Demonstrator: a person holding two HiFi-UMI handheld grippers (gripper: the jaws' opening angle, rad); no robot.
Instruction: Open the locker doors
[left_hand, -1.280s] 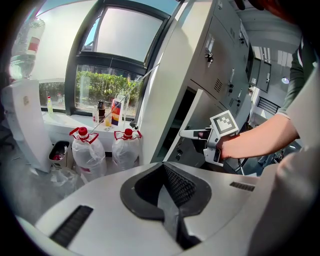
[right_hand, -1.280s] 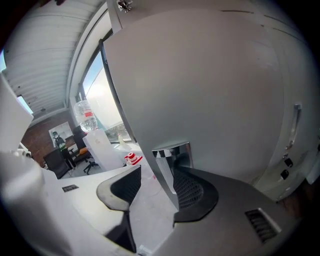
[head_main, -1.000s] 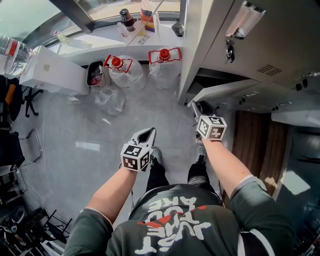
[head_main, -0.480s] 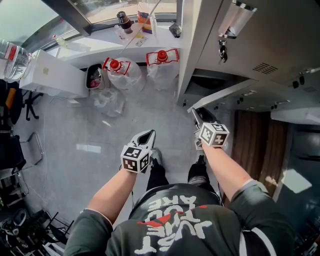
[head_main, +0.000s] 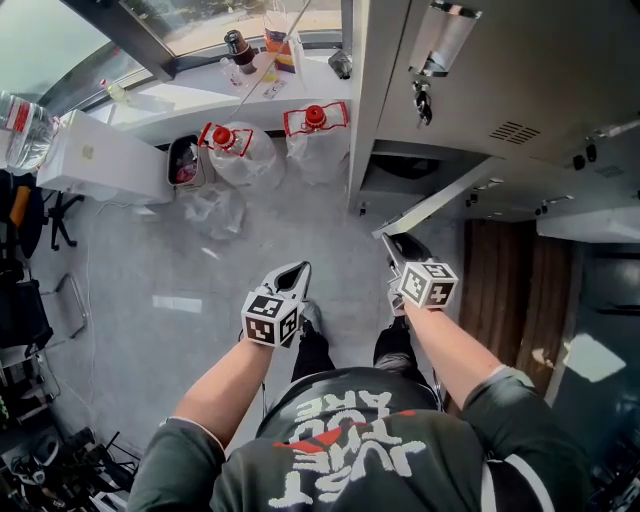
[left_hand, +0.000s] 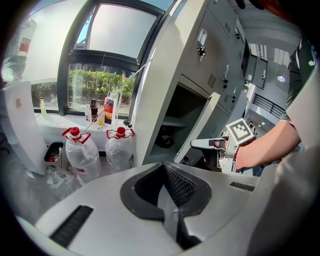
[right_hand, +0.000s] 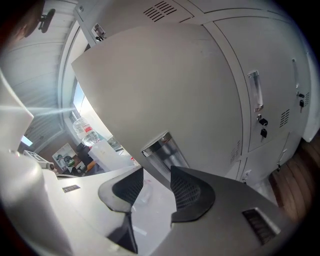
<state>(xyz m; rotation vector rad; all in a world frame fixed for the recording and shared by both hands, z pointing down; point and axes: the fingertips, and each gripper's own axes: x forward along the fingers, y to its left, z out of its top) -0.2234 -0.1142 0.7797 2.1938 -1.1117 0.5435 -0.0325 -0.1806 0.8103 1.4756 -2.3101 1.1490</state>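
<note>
Right gripper view has the right gripper (right_hand: 156, 186) pinching the upright free edge of the half-open locker door (right_hand: 165, 85), so it is nearer; the closed, empty left gripper (left_hand: 167, 187) hangs left of that door

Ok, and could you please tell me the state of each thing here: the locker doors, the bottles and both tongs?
Lower locker door: partly open, swung outward.
Upper locker door: closed, keys hanging in its lock.
Two water bottles: upright, red caps on.
Left tongs: shut, empty.
Right tongs: shut on the lower locker door.
</note>
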